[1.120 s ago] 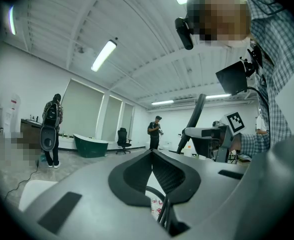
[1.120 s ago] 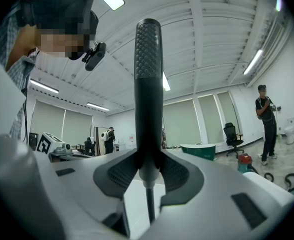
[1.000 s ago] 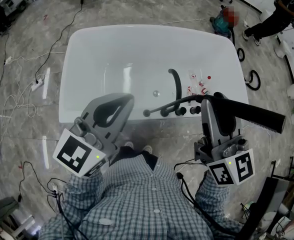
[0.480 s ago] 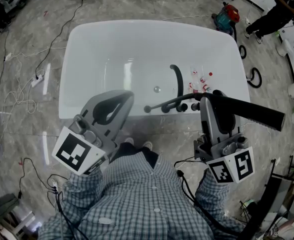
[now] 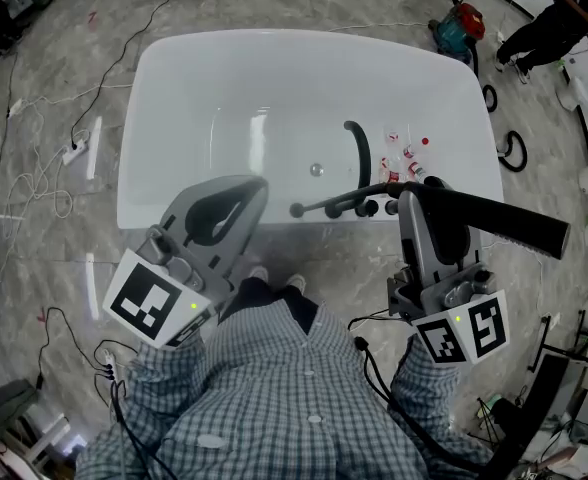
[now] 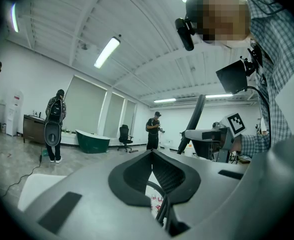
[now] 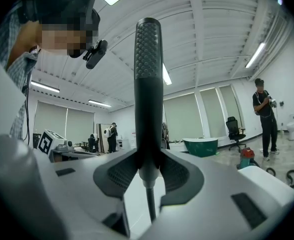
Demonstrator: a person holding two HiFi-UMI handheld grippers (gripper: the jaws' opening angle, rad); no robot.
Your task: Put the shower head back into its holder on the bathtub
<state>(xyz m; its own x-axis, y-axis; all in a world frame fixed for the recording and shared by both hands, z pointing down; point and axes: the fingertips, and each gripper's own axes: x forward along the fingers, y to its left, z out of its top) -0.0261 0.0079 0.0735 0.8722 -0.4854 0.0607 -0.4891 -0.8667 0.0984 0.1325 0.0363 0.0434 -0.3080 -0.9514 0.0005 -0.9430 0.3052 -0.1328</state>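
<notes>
Grips slim black rod-shaped shower head [image 5: 504,223] near its hose end in right gripper [image 5: 419,200], centre-right over white bathtub [image 5: 169,148] rim; handles stiff, light, likely slick; carries left gripper [image 5: 257,186] jaws together, empty.

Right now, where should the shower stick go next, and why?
Probably bring the shower head down toward the black tap fittings on the bathtub's near rim. The right gripper is shut on it, and it sticks out sideways beside the tub, in no holder yet. The left gripper is empty.
</notes>
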